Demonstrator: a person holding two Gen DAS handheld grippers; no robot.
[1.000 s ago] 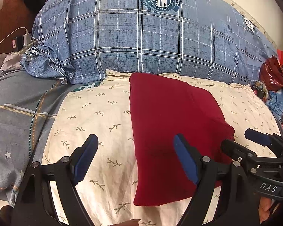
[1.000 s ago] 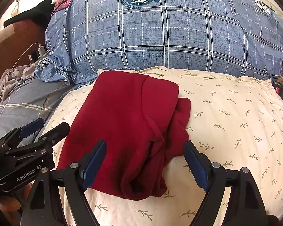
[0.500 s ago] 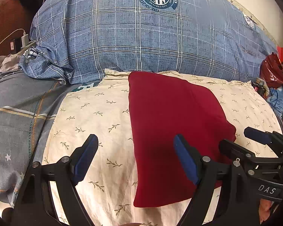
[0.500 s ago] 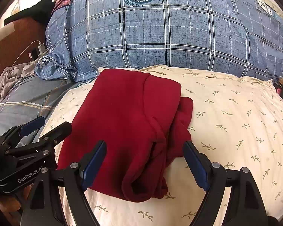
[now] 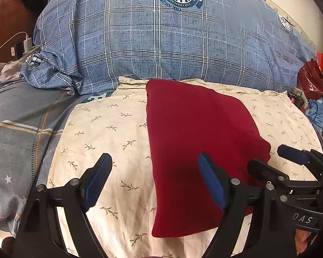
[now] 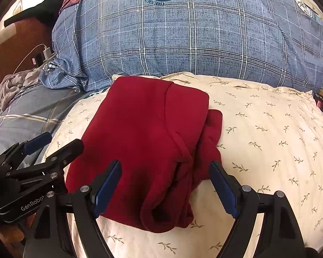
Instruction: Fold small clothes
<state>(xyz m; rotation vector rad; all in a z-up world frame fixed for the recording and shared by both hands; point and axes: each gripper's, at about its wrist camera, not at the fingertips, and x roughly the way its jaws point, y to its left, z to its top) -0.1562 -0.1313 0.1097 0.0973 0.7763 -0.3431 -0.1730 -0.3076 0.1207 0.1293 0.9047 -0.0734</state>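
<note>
A dark red garment (image 5: 196, 133) lies folded into a rough rectangle on a cream leaf-print pillow (image 5: 109, 133). In the right wrist view the garment (image 6: 144, 142) shows a folded sleeve or hem sticking out on its right side. My left gripper (image 5: 155, 178) is open and empty, held above the garment's near left edge. My right gripper (image 6: 165, 185) is open and empty above the garment's near end. The right gripper also shows in the left wrist view (image 5: 275, 161), and the left gripper in the right wrist view (image 6: 53, 146).
A big blue plaid duvet (image 5: 172, 43) is heaped behind the pillow. A grey striped sheet (image 5: 21, 124) lies to the left. A white charger and cable (image 5: 27, 43) sit at the far left. A red bag (image 5: 312, 81) and clutter lie at the right.
Both grippers have stayed open and nearly still; the views have shifted only slightly. The red garment has not moved.
</note>
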